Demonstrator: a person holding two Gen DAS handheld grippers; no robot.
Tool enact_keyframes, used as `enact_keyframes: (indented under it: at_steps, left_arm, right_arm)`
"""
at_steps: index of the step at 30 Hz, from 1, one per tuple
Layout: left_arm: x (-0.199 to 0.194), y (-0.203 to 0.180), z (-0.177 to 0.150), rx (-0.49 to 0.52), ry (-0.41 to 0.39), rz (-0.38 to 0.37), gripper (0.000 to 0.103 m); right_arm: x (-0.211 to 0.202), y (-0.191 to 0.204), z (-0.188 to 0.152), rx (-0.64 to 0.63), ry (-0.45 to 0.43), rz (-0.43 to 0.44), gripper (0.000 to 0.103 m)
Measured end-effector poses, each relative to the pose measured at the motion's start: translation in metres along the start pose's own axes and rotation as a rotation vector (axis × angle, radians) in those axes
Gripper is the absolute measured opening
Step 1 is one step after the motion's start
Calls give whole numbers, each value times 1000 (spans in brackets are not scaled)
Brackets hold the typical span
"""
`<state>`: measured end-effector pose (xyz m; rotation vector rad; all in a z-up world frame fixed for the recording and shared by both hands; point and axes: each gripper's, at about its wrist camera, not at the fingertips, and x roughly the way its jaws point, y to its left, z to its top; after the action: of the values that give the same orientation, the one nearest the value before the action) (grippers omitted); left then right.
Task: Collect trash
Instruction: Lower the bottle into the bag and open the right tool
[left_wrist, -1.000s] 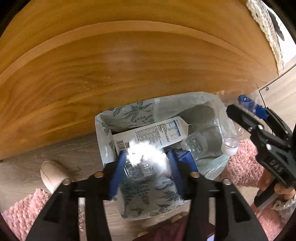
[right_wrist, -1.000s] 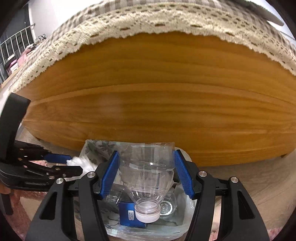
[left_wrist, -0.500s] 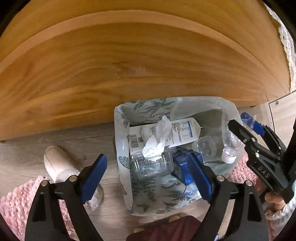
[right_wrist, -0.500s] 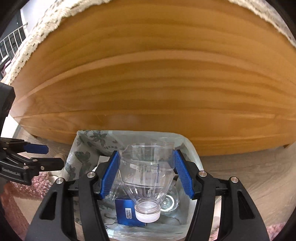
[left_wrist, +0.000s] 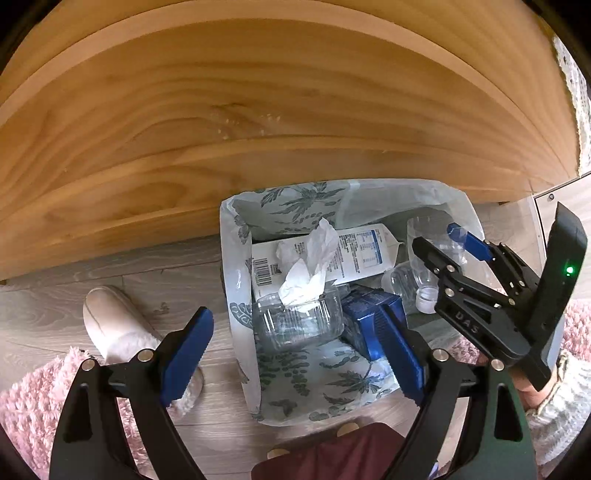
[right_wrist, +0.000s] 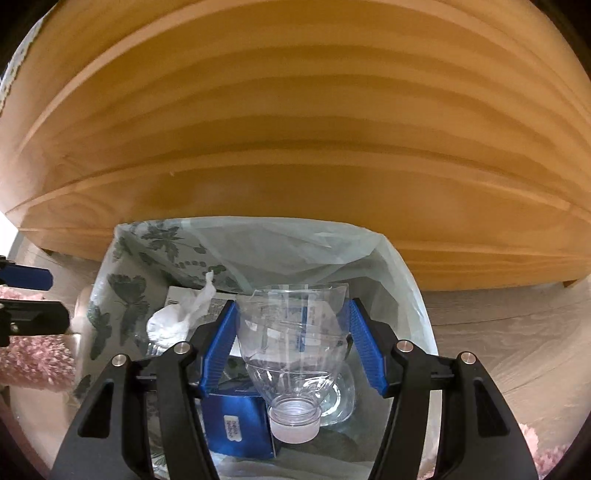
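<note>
Left gripper (left_wrist: 295, 350) has just opened its jaws wide above the bin (left_wrist: 236, 302), so the tissue (left_wrist: 308, 266) lies released inside; right gripper (right_wrist: 293, 350) clamps the cut bottle top (right_wrist: 295, 332) over the bin, ready to drop

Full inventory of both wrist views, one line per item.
trash bin: 1, white liner with leaf print, on the floor against the wood panel
tissue: 1, white, crumpled, in the bin atop the clear tub
clear tub: 1, transparent, in the bin
carton: 1, white with blue print, lying in the bin
blue box: 1, in the bin
cut bottle top: 1, clear, white cap down, over the bin
wood panel: 1, tan
slipper: 1, cream, on the floor
rug: pink
left gripper: open, empty
right gripper: shut on the bottle top
</note>
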<state>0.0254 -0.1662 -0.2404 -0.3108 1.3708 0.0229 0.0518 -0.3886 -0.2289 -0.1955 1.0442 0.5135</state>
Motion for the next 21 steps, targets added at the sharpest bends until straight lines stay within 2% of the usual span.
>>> enact_keyframes:
  at_steps: [3, 11, 21]
  left_arm:
    - [1, 1, 0, -4, 4, 1, 85]
    - [1, 2, 0, -9, 8, -3, 85]
    - [3, 2, -1, -9, 12, -4, 85]
  right_arm:
    - [4, 3, -1, -23, -5, -30, 60]
    - [11, 5, -1, -17, 6, -41, 61]
    - [28, 7, -5, -14, 101, -71, 61]
